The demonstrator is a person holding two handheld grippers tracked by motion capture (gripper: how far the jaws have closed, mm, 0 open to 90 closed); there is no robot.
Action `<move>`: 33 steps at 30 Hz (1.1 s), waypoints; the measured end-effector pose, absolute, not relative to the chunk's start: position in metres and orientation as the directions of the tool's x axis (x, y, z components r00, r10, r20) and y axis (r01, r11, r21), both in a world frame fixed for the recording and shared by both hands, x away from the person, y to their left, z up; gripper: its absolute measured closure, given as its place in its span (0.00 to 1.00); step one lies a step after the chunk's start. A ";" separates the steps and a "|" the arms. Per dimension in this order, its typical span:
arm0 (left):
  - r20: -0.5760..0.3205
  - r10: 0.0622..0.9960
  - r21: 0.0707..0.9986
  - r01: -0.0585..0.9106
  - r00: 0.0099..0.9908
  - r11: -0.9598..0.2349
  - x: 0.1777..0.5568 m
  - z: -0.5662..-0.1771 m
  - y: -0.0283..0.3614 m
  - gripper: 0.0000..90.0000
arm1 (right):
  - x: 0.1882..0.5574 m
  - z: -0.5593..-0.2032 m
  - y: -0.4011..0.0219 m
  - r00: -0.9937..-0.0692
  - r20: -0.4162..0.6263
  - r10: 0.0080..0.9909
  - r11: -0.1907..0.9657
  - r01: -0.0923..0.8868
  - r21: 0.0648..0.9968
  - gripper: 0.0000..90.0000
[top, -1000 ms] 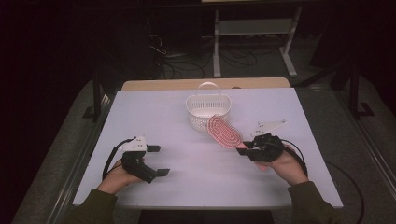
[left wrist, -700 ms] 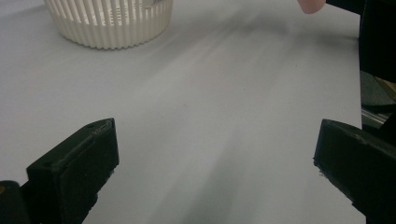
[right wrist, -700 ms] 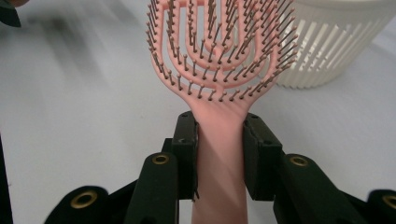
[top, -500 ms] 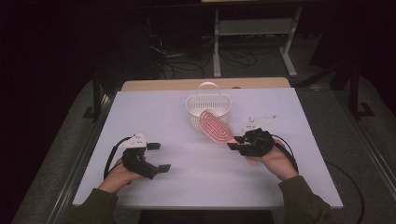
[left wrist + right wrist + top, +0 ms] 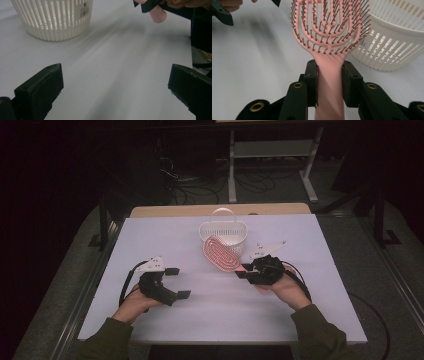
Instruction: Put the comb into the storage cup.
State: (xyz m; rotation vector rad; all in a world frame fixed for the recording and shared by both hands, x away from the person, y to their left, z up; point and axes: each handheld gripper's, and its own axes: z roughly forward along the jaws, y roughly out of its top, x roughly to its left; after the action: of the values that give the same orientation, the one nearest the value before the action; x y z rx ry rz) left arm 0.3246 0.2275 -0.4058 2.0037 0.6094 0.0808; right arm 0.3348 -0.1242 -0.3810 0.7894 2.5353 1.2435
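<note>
Right gripper (image 5: pixel 243 271) has shifted left since the earlier frame, pink hairbrush (image 5: pixel 221 253) clamped by the handle, head lifted just in front of the white basket (image 5: pixel 224 233). Left gripper (image 5: pixel 177 282) idles wide, holding nothing. Pickup done; drop into basket looks left

Pink hairbrush (image 5: pixel 329 32) head top and handle end beyond the right gripper view's edges.

Pink plastic hairbrush (image 5: pixel 329 32), slatted plastic basket (image 5: pixel 392 42)
</note>
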 end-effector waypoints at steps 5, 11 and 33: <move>-0.190 0.448 0.858 0.370 0.873 -0.356 0.331 -0.397 0.220 0.00 | 0.337 -0.380 -0.123 -0.837 0.047 0.545 0.495 0.366 0.788 0.76; -0.193 0.429 0.868 0.357 0.882 -0.344 0.337 -0.390 0.210 0.00 | 0.336 -0.381 -0.126 -0.831 0.045 0.555 0.487 0.368 0.792 0.76; -0.232 0.402 0.892 0.359 0.886 -0.276 0.356 -0.379 0.193 0.00 | 0.334 -0.385 -0.131 -0.788 0.110 0.606 0.406 0.425 0.809 0.76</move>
State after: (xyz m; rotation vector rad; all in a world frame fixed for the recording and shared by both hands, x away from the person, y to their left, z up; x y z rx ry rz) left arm 0.3559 0.1932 -0.3790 1.8876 0.5629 0.0457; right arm 0.3343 -0.1310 -0.3845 0.9146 2.4593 1.3254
